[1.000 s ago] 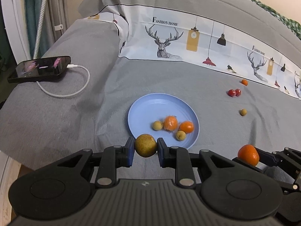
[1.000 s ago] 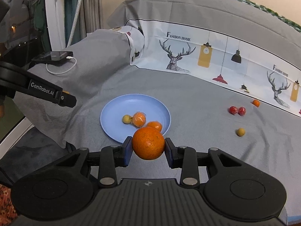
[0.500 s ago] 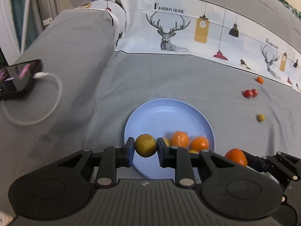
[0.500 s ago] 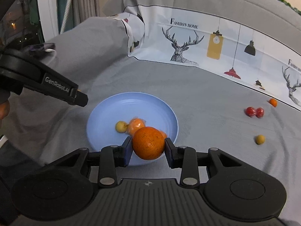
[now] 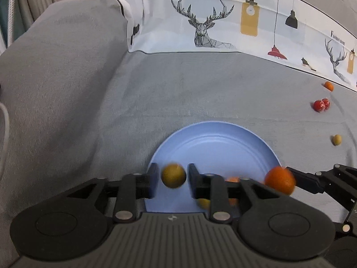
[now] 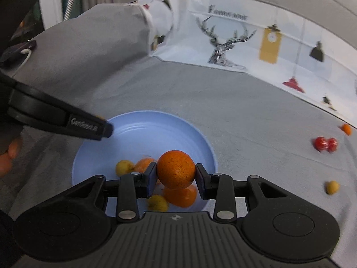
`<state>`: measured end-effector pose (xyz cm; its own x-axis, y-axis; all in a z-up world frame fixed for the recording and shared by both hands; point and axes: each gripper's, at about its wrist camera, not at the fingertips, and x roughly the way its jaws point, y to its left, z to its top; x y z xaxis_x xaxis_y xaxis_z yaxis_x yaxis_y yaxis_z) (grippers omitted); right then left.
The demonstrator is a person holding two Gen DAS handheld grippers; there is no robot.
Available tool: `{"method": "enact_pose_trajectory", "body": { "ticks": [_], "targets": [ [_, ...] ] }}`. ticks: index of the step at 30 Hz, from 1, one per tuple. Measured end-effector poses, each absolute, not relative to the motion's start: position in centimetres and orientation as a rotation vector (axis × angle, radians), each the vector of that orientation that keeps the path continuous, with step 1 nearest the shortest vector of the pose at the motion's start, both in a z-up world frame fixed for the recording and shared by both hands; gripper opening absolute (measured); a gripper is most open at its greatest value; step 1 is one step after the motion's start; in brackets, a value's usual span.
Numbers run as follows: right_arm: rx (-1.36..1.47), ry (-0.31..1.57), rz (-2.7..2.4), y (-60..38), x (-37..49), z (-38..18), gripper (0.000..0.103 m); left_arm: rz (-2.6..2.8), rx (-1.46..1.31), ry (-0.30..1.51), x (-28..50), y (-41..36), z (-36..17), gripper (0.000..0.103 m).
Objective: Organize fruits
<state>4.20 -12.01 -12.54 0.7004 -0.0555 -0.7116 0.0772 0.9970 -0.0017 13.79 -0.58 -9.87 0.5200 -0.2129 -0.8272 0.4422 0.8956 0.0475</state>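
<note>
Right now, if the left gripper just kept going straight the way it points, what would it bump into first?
Probably the blue plate. The left gripper, with the yellow-green fruit between its fingers, points over the plate's near rim; beyond lies grey bedding. Height above the plate is unclear.

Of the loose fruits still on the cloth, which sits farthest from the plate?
The small orange one beside the printed border, beyond the red pair and the yellow one.
</note>
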Motion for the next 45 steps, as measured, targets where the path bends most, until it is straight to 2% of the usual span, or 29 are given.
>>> {"method": "enact_pose_trajectory", "body": {
  "ticks": [1,2,3,4,9,17,26,45],
  "targets": [
    [0.023,0.795,-0.062,-11.9,4.3,-12.6,0.051,-0.390,0.268,0.936,13.8,-0.4,-9.7,0.082],
    [0.016,0.798,-0.055,-11.9,4.2,-12.4,0.067,-0.376,0.259,0.918,13.6,-0.2,-9.4,0.103],
    [0.011,0.800,-0.050,-11.8,4.0,-12.2,0.081,-0.366,0.236,0.893,13.2,0.2,-8.9,0.103],
    [0.010,0.802,-0.047,-11.7,3.7,-11.9,0.085,-0.369,0.218,0.882,12.9,0.6,-8.5,0.103],
    [0.021,0.817,-0.045,-11.5,0.7,-10.4,0.097,-0.356,0.256,0.928,10.1,1.9,-7.3,0.103],
    [0.105,0.828,-0.120,-10.6,-5.9,-7.5,0.101,-0.263,0.268,1.004,3.1,5.9,-5.4,0.103],
    [0.088,0.697,-0.164,-8.4,-12.2,-3.8,0.102,-0.250,0.240,0.944,-2.1,7.7,-2.6,0.103],
    [0.095,0.619,-0.177,-7.6,-16.5,-1.8,0.102,-0.269,0.252,0.863,-6.1,7.4,0.0,0.103]
  ]
}}
